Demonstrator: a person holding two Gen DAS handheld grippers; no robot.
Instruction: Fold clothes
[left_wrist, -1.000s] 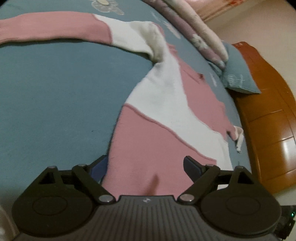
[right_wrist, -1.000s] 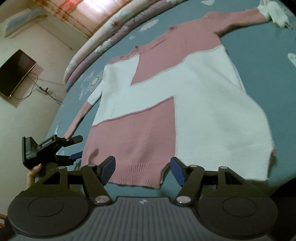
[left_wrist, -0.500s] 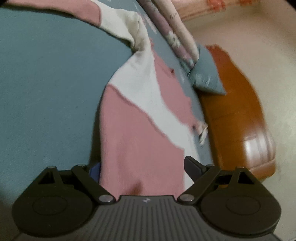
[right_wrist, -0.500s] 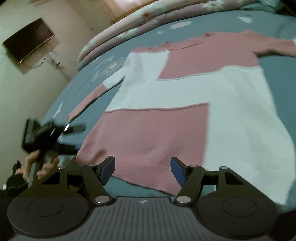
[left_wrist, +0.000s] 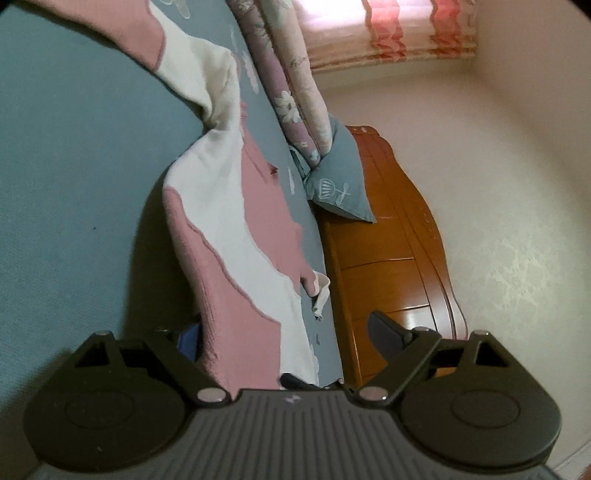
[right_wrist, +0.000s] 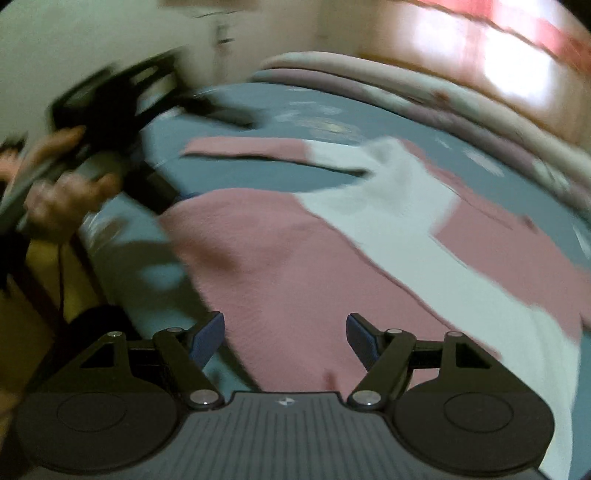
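- The pink and white sweater (left_wrist: 236, 236) is spread flat on the blue bed sheet (left_wrist: 66, 192), its hem at the near edge of the bed.
- The left gripper (left_wrist: 284, 334) is seen released, its jaws wide around the hem.
- The right gripper (right_wrist: 284, 338) is also held released, over the pink hem part.

Sweater (right_wrist: 280, 266) is lying on bed (left_wrist: 70, 177), running between and ahead of right gripper (right_wrist: 285, 334) fingers; pillow (left_wrist: 338, 188) sitting far ahead-right of left gripper (left_wrist: 284, 334).
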